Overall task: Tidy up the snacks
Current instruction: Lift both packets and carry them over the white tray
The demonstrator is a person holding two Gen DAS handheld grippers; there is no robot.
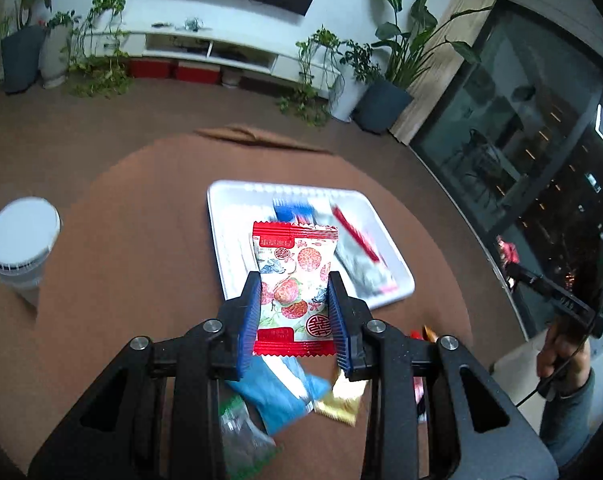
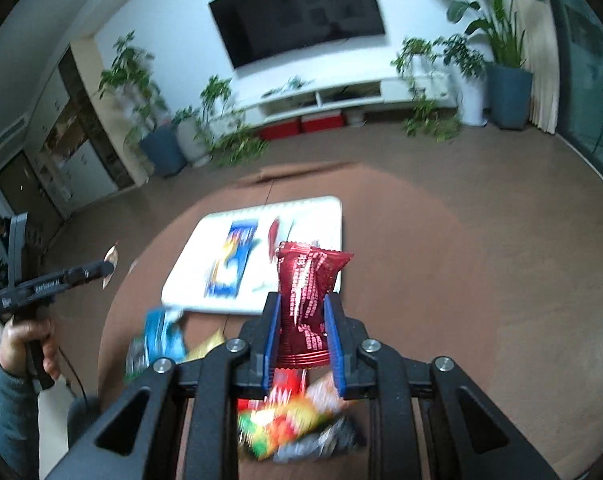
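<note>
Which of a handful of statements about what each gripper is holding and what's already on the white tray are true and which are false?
1. The left gripper is clamped on a floral red-edged snack packet. True.
2. The right gripper is open, holding nothing. False: it grips a dark red packet.
3. The white tray already holds a blue packet. True.
4. The white-lidded container stands on the tray. False: it stands on the brown table, apart from the tray.
</note>
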